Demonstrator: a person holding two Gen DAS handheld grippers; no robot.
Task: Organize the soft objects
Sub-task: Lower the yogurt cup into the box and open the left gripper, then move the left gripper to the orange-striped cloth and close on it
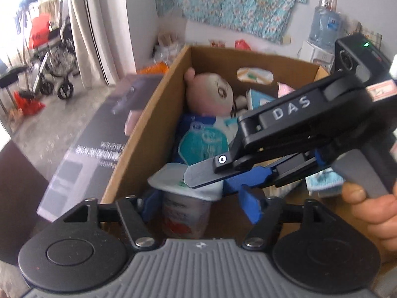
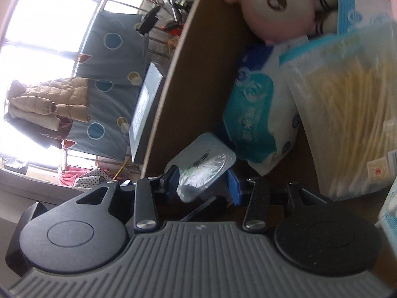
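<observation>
Left wrist view: my left gripper gapes around yogurt cup, not pinching, at near end of cardboard box. Right gripper pinches cup's foil lid. Light, crushable; hold rim.

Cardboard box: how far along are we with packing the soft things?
Done: the plush doll and tissue pack already lie in the cardboard box. In hand: the right gripper appears shut on a foil-lidded cup low in the box, the left gripper open around it. Left: release the cup; whether more waits outside I cannot tell.
</observation>
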